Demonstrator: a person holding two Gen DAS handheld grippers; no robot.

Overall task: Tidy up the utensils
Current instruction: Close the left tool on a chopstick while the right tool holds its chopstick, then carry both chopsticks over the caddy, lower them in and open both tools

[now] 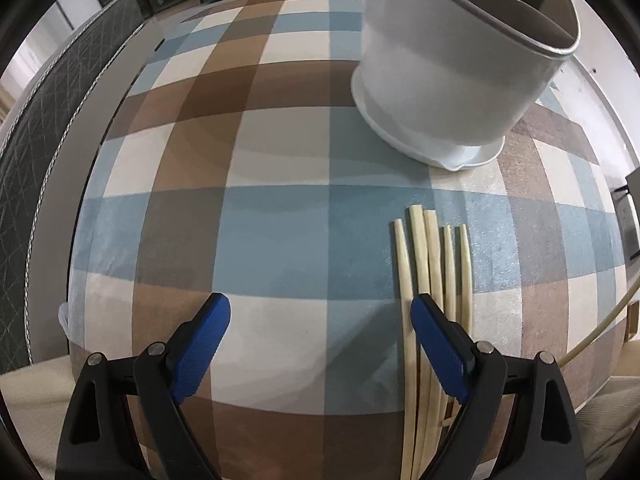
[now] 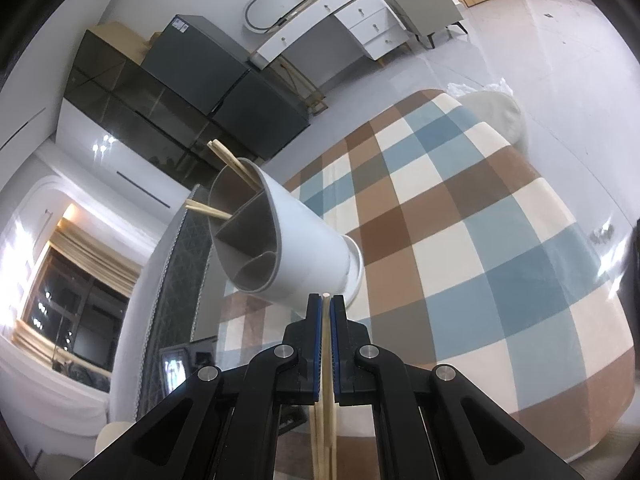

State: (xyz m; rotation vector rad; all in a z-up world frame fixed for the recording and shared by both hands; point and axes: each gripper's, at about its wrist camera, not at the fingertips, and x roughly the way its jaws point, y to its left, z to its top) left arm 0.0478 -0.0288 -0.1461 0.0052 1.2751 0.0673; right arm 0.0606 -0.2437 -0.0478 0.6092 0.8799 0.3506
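While right gripper [image 2: 327,300] clamps chopsticks [image 2: 327,360] lengthwise; tips toward holder [image 2: 280,248]

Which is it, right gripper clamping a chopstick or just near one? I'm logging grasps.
Touching. In the right wrist view, the right gripper is shut on the chopstick, both blue pads pressed against its sides with no gap.

A white utensil holder [image 1: 460,72] with grey inner dividers stands on its flared saucer base, ahead and to the right of the spread left gripper [image 1: 320,344]. Five pale wooden chopsticks [image 1: 432,264] lie side by side on the cloth, running past that gripper's right finger. The closed right gripper [image 2: 326,308] clamps a chopstick pair [image 2: 327,380], while two more pairs [image 2: 232,164] poke from the holder's far compartments just beyond.
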